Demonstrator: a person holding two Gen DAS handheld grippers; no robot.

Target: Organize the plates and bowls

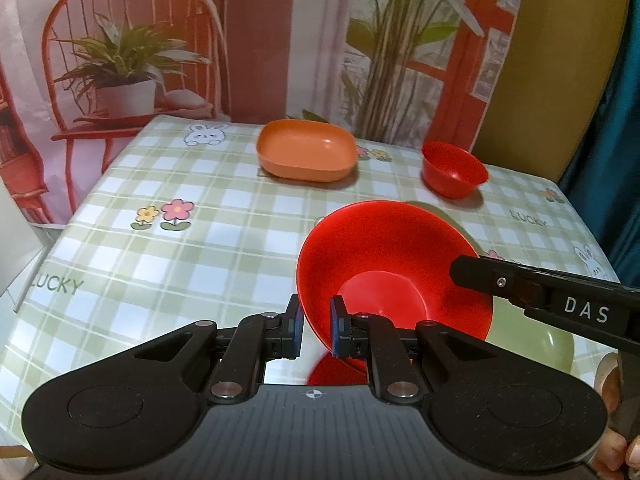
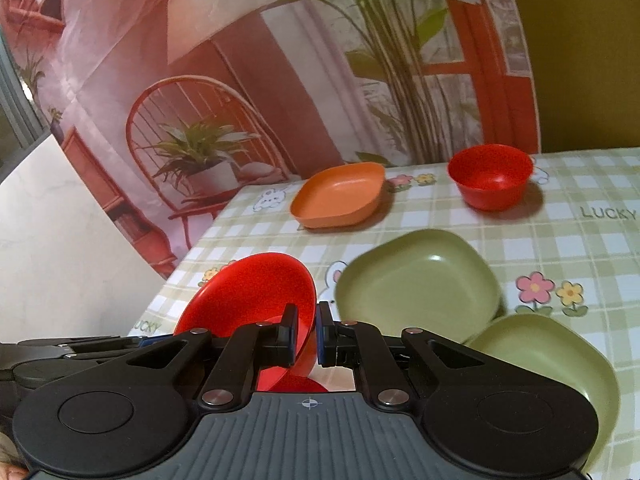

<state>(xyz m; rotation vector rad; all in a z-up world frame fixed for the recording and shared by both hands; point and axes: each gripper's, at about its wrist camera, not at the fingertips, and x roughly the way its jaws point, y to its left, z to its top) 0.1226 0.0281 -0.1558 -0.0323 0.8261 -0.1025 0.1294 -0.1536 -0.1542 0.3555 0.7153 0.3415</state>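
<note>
Mid-transfer, seemingly: wide red plastic bowl (image 1: 394, 264), tilted at lower centre, pinched at its rim by left gripper (image 1: 316, 330) and right gripper (image 2: 307, 336); next, probably releasing one grip; stacking toward small red bowl (image 2: 491, 176), upper right.

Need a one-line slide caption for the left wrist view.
Both grippers, left gripper and right gripper, clamp the tilted red bowl's rim above a green plate.
</note>
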